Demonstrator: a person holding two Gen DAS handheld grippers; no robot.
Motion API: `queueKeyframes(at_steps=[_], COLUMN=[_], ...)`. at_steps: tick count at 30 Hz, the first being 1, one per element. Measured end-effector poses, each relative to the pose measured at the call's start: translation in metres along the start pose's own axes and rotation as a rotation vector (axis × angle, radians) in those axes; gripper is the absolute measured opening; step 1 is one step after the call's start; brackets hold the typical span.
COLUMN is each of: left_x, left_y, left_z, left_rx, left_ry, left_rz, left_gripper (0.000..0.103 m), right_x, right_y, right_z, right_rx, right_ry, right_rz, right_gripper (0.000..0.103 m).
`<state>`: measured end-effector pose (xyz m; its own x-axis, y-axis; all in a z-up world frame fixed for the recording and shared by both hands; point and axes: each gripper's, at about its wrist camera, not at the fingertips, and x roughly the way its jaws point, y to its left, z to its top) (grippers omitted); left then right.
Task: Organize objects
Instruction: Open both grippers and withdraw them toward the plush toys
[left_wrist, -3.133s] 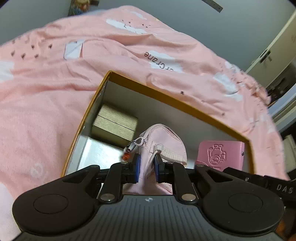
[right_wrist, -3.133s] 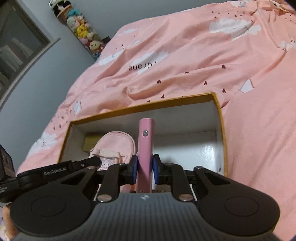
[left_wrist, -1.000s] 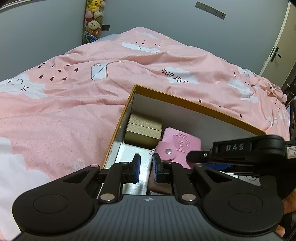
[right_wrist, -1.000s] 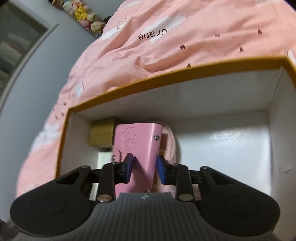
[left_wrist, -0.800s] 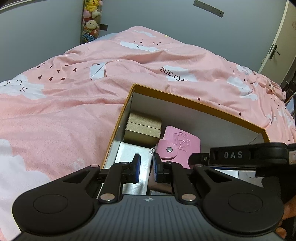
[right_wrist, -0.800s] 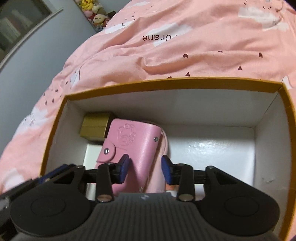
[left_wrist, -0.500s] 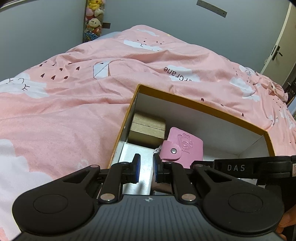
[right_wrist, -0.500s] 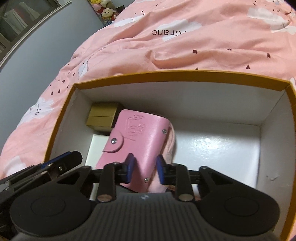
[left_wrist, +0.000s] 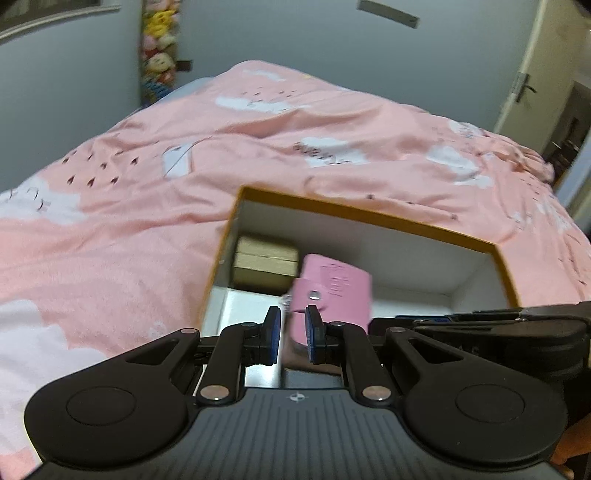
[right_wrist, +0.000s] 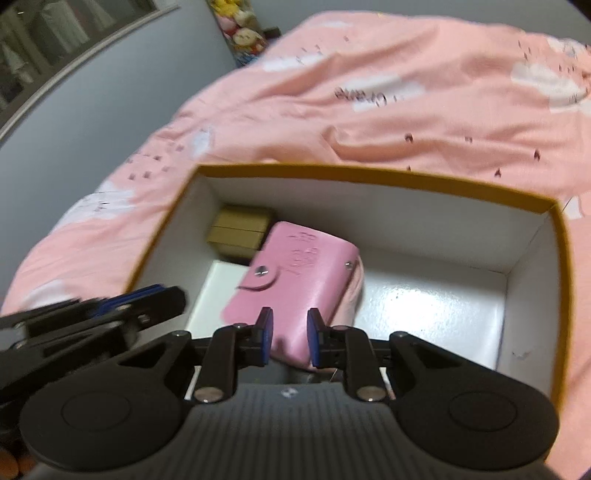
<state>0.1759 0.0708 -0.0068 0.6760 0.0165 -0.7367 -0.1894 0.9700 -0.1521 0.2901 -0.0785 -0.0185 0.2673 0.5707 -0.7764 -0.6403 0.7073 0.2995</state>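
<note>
Both wrist views were motion-blurred. The yellow-rimmed box (right_wrist: 436, 186) sat open on the pink duvet (right_wrist: 406, 92). Inside it, at the far left corner, I saw the small tan box (right_wrist: 240, 229), and just in front of it the pink card wallet (right_wrist: 295, 273), snap flap facing up, lying tilted on a pale pink pouch (right_wrist: 354, 291) whose edge showed along the wallet's right side. A flat white box (right_wrist: 214, 291) lay beneath the wallet's left part. My right gripper (right_wrist: 290, 338) had its blue pads a small way apart with nothing pinched; the wallet's near end showed through the gap below them. My left gripper (left_wrist: 291, 334) also stood with a narrow gap and held nothing; from its camera the wallet (left_wrist: 332, 295) appeared beyond the pads, and the tan box (left_wrist: 266, 264) behind it. Plush toys (left_wrist: 159, 48) hung in the wall corner.
</note>
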Motion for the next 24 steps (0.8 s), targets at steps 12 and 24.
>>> queueKeyframes(at_steps=[12,24], left_x=[-0.058,-0.045], left_y=[-0.031,-0.026], left_z=[-0.037,-0.087], left_rx=[0.143,0.179], left_ry=[0.095,0.258], left_rz=[-0.201,-0.355], left_gripper=[0.017,0.018], right_x=[-0.098,-0.104], right_y=[0.018,0.001], right_z=[-0.084,-0.155], right_rx=[-0.092,-0.001], right_ry=[-0.165,-0.020], right_rz=[-0.008,-0.190], right_gripper=[0.026,0.033])
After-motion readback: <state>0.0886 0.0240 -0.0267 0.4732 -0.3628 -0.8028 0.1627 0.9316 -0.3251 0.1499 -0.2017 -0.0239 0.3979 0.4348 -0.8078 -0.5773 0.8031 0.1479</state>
